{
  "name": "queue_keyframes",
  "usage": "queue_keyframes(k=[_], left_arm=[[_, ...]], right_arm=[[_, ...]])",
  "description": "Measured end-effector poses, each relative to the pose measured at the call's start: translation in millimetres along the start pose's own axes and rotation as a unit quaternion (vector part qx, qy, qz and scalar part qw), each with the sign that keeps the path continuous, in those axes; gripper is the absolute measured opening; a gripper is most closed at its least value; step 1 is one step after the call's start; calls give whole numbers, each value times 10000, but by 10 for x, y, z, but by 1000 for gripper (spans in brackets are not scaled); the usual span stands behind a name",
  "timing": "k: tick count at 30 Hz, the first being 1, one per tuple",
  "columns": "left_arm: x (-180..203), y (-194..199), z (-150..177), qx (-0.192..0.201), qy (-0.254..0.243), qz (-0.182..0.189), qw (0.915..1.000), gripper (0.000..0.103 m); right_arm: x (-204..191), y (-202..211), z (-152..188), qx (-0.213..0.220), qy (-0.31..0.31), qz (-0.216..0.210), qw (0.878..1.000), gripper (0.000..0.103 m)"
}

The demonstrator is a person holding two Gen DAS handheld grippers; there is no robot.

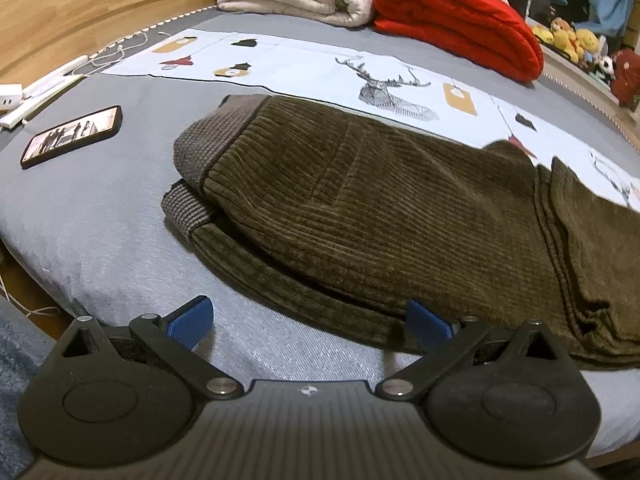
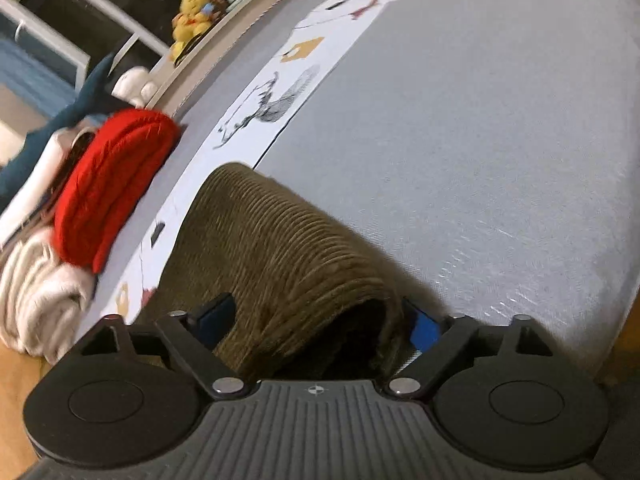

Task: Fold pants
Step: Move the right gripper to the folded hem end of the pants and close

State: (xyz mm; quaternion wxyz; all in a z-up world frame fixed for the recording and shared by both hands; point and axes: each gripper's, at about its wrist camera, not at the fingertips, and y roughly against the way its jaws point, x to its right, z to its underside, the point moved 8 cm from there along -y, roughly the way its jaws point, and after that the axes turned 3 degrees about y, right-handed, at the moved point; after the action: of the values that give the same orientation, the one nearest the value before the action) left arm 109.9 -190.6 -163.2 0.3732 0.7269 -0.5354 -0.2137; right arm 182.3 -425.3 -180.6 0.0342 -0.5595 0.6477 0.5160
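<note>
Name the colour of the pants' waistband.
Grey ribbed waistband on olive corduroy pants; clearest from left wrist.

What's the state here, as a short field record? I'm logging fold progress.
surface: grey bed sheet
garment: olive corduroy pants, folded over, lying flat
left gripper: open, empty, at the near edge of the pants
right gripper: open, a fold of the pants between its fingers
nearby: phone, red blanket

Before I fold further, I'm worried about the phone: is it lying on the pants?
No: the phone lies on the grey sheet, apart from the pants.
</note>
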Motion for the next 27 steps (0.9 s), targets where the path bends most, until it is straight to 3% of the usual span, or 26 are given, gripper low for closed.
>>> queue_keyframes(k=[2,4,6,13,18,27], left_arm=[[-30,16,-27,36,48,-21,10000,103],[-63,21,-43,40,82,-41,10000,103],[-92,19,-55,12,158,-46,9999,103],[-171,-6,-64,-71,301,-100,9995,103],[-171,-8,-50,-78,267,-112,9996,103],[-190,4,-67,-3,262,-168,9995,103]], right_arm=[[-86,-24,40,-34,326,32,9995,94],[-159,-29,103,-219,376,-240,9988,94],[-168,-31,98,-215,398,-243,9987,94],[-70,-59,17,-13,-255,-340,9991,94],[-163,-69,68,-24,273,-296,9992,91],[-28,-51,20,10,-317,-466,9984,90]])
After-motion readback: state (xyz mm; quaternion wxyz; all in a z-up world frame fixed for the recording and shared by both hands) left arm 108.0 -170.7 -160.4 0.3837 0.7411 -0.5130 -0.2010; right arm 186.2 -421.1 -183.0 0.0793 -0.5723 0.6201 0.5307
